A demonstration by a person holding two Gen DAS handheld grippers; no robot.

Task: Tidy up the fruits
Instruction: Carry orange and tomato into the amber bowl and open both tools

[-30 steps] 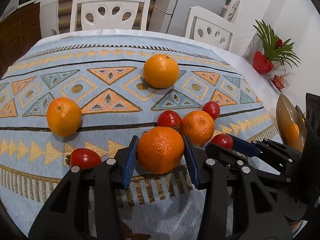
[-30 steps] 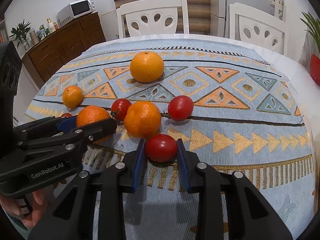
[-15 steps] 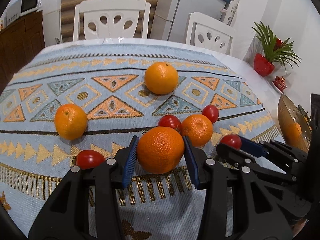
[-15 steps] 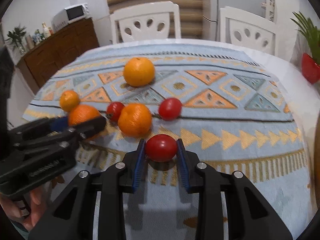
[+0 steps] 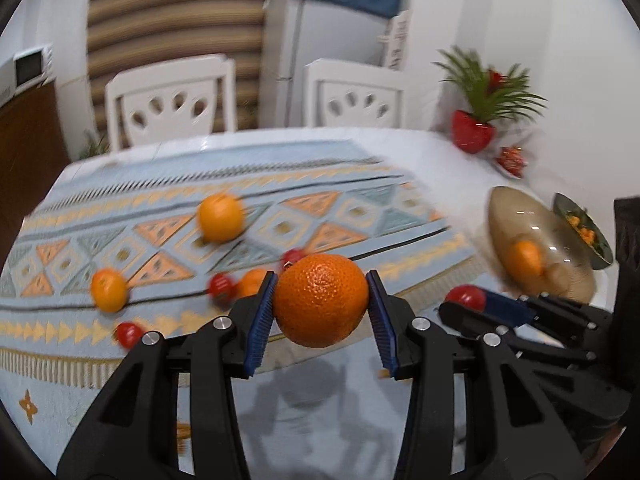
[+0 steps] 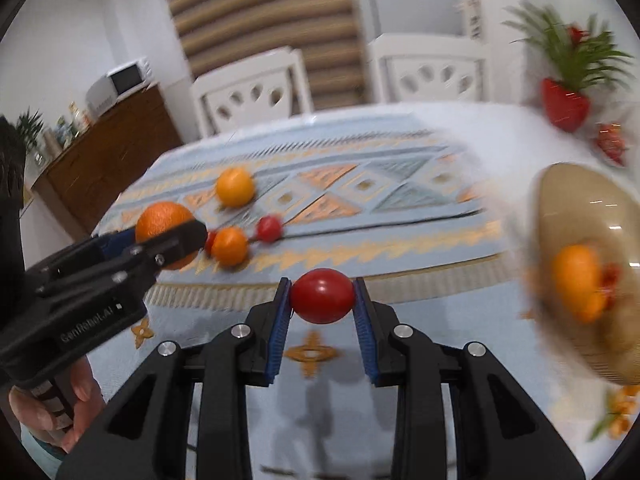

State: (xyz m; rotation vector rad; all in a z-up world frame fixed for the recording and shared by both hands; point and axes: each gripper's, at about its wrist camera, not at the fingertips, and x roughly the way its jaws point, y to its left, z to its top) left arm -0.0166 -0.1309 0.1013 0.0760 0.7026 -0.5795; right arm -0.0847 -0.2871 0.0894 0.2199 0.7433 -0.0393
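My left gripper [image 5: 321, 307] clamps an orange [image 5: 321, 301] above the tablecloth [image 5: 120, 216]; my right gripper [image 6: 322, 307] pinches a tomato [image 6: 322, 296], also lifted clear. A glass bowl [image 6: 576, 200] to my right holds fruit; more oranges and tomatoes lie on the cloth beyond.

Left wrist cam sat just behind the left gripper [image 5: 321, 307], looking fwd along its fingers, above the table [image 5: 400, 148] and angled slightly down, facing the chairs [image 5: 172, 100] and far wall. An orange [image 5: 320, 300] filled the near centre, v. close to lens. Right wrist cam looked the same way from behind the right gripper [image 6: 322, 305], a tomato [image 6: 322, 296] close in front. Both views shared the patterned cloth [image 5: 320, 216], loose fruit, glass bowl [image 5: 540, 240] at right, red plant pot [image 5: 472, 136]. Each cam caught the other gripper at its edge: right one low right in left view, left one at left in right view. Backgrounds blurred.
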